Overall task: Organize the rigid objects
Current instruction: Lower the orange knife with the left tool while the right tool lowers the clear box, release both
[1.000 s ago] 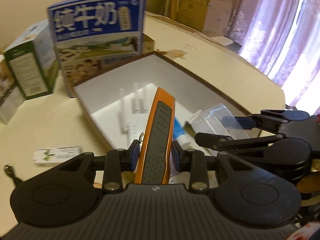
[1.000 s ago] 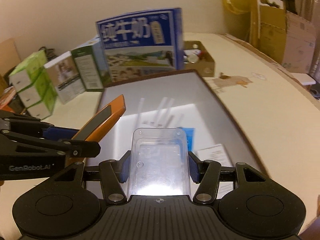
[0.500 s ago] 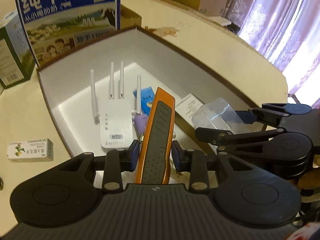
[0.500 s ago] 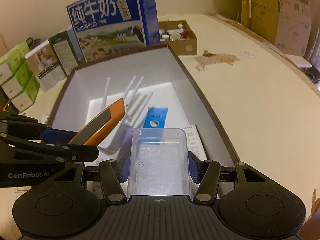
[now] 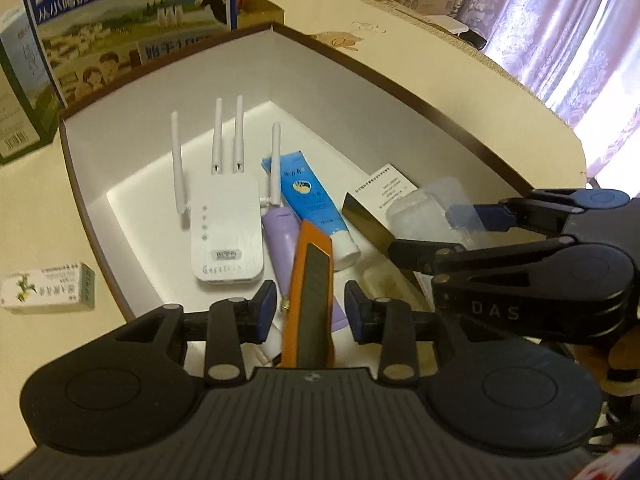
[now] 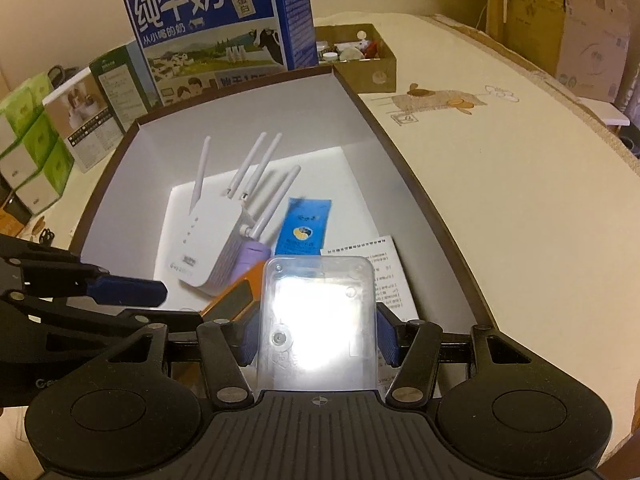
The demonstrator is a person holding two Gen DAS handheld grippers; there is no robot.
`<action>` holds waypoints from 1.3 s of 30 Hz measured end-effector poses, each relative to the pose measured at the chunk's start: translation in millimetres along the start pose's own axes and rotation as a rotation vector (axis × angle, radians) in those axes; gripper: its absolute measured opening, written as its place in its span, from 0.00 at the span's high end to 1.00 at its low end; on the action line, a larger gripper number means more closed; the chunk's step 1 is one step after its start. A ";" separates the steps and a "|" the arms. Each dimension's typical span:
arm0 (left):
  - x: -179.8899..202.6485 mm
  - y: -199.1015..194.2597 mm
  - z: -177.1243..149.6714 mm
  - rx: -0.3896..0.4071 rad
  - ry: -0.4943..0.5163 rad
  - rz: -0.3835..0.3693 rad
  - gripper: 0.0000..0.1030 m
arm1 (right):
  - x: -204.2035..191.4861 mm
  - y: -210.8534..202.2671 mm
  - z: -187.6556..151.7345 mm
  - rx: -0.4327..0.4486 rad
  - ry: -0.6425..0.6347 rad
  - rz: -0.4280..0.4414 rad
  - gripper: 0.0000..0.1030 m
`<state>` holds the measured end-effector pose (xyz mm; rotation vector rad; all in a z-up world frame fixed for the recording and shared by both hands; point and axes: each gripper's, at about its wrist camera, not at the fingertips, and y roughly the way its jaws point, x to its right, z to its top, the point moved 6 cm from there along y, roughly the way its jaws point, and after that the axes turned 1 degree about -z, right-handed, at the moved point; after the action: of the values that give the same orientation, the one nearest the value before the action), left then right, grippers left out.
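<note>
Two tongs low over white tray w/ dark rim, each w/ an item between the jaws.

L-wrist view, left to right: small green-white carton (image 5: 46, 289) on tabletop (image 5: 460, 92) at left edge; tray (image 5: 400, 80) holds white router (image 5: 226, 232) w/ four antennas, lilac tube (image 5: 282, 232), blue tube (image 5: 310, 196), paper-labelled box (image 5: 374, 204). Left tongs (image 5: 310, 306) at bottom centre: jaws have just been opening, pads now stand clear of orange-black utility knife (image 5: 310, 292), which lies between them w/ its tip over the lilac tube. Right tongs (image 6: 318, 334) in R-wrist view, lower centre: pinching clear plastic case (image 6: 318, 320), pads pressed on both sides, above tray's near right corner. Blue milk carton (image 6: 224, 28) stands behind tray, upper left.
</note>
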<state>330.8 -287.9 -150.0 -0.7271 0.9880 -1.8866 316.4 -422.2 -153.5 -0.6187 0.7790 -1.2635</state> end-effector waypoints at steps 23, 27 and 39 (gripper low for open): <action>-4.4 -42.4 -3.4 0.078 0.039 0.015 0.50 | -9.1 -34.8 -6.8 0.042 0.063 -0.003 0.34; -4.6 -52.7 -4.1 0.096 0.039 0.014 0.49 | -12.7 -45.1 -6.7 0.061 0.067 -0.004 0.33; -18.1 -95.2 -18.1 0.177 0.035 0.040 0.40 | -38.7 -76.6 -5.8 0.118 0.074 0.009 0.33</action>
<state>284.8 -235.7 -80.2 -0.5685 0.8386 -1.9289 261.9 -400.1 -90.8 -0.4748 0.7615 -1.3204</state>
